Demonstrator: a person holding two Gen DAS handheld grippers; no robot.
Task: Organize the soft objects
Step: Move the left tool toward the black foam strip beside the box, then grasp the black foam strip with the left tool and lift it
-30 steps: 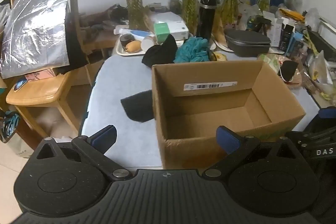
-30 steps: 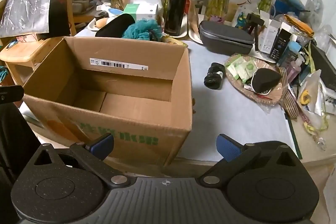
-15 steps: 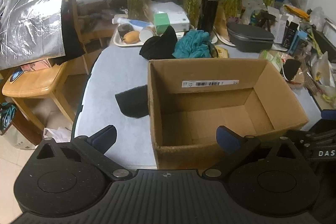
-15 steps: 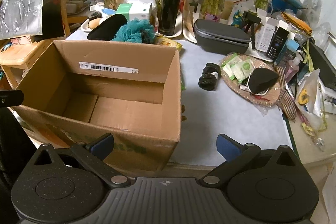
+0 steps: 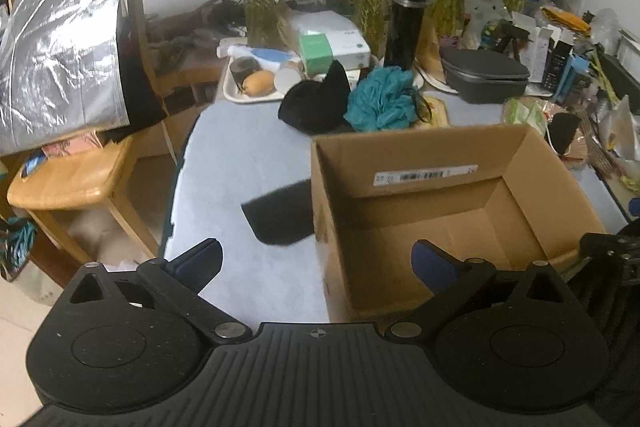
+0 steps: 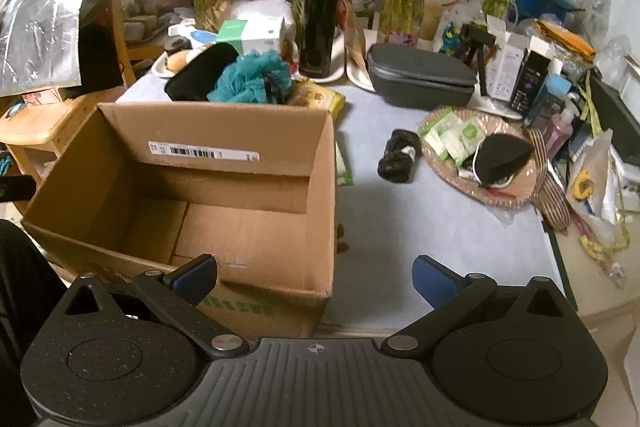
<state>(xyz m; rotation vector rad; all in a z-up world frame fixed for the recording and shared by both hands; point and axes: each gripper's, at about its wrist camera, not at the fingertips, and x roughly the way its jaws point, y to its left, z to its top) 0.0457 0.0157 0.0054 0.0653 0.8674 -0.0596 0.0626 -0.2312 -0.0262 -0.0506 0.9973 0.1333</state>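
On the counter point(image 5: 248, 155) stands an open box point(image 5: 440, 211) with nothing in it. Behind its far wall lie a black cloth point(image 5: 316, 103) and a teal puff point(image 5: 380, 99), touching each other; a flat black pad point(image 5: 280, 215) lies against the box's left side. The left tool point(image 5: 316, 261) and right tool point(image 6: 314, 273) both gape wide, holding nothing.

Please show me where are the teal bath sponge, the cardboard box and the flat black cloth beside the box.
teal bath sponge point(image 5: 382, 99), left wrist view, middle of its ruffles.
cardboard box point(image 5: 420, 151), left wrist view, inner far wall.
flat black cloth point(image 5: 280, 213), left wrist view, middle of the visible part.
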